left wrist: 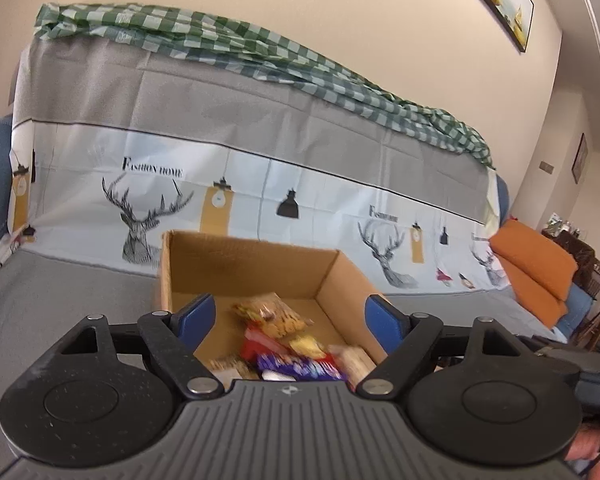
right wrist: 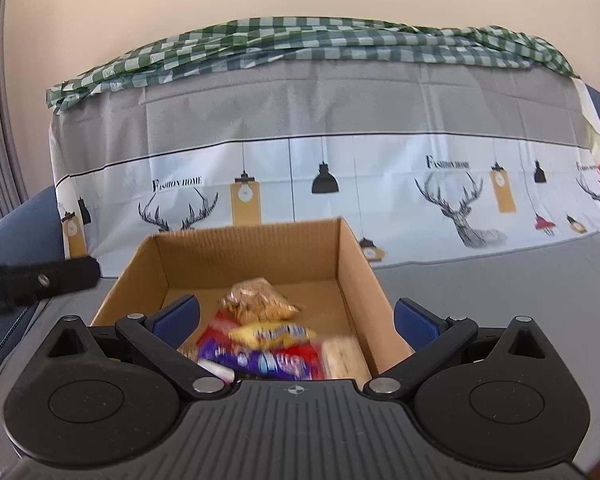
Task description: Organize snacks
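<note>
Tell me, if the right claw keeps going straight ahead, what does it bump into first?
Probably the snacks. The right claw is open and points into the cardboard box, right at the clear bag of tan snacks on top of the pile. Depth is hard to judge, so it might slide over them and hit the box's back wall.

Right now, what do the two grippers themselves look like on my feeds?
Both match. The left gripper and right gripper each have a grey ribbed body with a small crosshair mark, two black round discs at the sides, black linkage arms with silver pivot pins, and blue finger pads. No cables show. A sliver of bare skin appears at the left view's lower right edge.
</note>
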Tool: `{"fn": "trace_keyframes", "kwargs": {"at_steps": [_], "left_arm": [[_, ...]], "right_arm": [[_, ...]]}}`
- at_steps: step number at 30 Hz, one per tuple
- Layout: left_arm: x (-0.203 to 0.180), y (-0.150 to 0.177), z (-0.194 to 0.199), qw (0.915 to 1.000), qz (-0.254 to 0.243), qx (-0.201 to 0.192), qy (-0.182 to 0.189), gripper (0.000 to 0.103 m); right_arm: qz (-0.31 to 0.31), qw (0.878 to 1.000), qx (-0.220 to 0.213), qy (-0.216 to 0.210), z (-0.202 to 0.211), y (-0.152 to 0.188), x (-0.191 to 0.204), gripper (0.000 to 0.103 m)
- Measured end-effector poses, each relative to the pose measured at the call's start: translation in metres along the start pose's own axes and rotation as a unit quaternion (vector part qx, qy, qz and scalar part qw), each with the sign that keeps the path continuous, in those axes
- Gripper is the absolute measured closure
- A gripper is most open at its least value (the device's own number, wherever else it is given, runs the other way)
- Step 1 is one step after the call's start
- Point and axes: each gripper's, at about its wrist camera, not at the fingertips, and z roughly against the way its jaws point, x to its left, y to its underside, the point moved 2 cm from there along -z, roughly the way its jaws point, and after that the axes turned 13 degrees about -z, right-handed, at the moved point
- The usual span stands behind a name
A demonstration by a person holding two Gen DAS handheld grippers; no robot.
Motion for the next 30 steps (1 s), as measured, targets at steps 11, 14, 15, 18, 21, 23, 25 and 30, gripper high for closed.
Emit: {"fn": "trace_keyframes", "kwargs": {"at_steps": [11,14,15,18,21,23,25,30], "left_arm": [[-0.015,0.055,0.006,0.9858,0.013,0.149,-0.077,0.001],[-0.013,0.055,-0.002,0.9857,-0.003,0.146,-0.083,0.001],[-0.012,0.055,-0.005,0.9853,0.000,0.150,-0.082,0.001],[-0.010,0.055,-0.010,0.9849,0.009,0.152,-0.082,0.001],[-0.012,0.053,-0.011,0.9853,0.008,0.150,-0.081,0.001],[-0.013,0.053,-0.011,0.9854,0.008,0.149,-0.082,0.001],[-0.013,0.053,-0.011,0.9853,0.010,0.149,-0.082,0.001],[-0.013,0.053,-0.011,0.9853,0.015,0.151,-0.080,0.001]], "right_arm": [[0.005,0.998,0.054,0.029,0.019,0.030,-0.011,0.001],[0.020,0.998,0.056,0.028,0.016,0.034,-0.008,0.001],[0.022,0.998,0.059,0.027,0.014,0.035,-0.007,0.001],[0.028,0.997,0.060,0.029,0.010,0.036,-0.005,0.001],[0.029,0.997,0.061,0.026,0.009,0.036,-0.004,0.001],[0.031,0.997,0.062,0.026,0.008,0.036,-0.004,0.001],[0.035,0.997,0.060,0.025,0.008,0.036,-0.003,0.001],[0.045,0.997,0.057,0.024,0.008,0.036,0.001,0.001]]}}
